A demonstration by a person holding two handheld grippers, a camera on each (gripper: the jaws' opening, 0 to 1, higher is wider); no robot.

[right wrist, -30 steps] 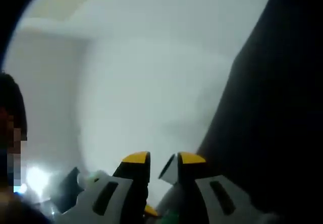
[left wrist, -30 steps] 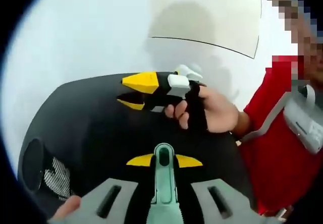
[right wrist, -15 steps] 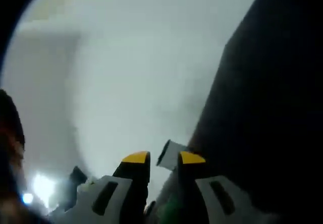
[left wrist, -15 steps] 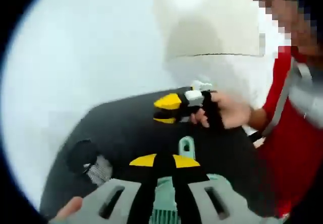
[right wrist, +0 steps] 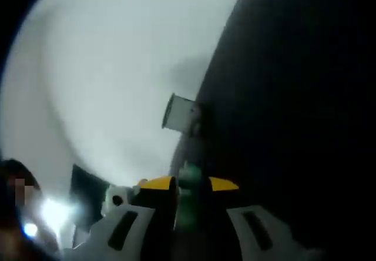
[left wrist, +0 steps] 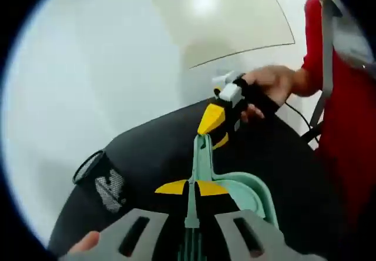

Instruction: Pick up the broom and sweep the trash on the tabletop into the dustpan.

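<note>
The left gripper clamps the green dustpan by its handle on the black tabletop, well inside its rim. The right gripper closes at the handle's tip. No legible writing.

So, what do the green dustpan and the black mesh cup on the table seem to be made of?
The dustpan looks like moulded plastic: even mint green, smooth rounded rim, soft sheen. The mesh cup looks like thin metal mesh painted black, with a fine grid of holes and a solid ring at its mouth; coated wire or plastic cannot be excluded.
</note>
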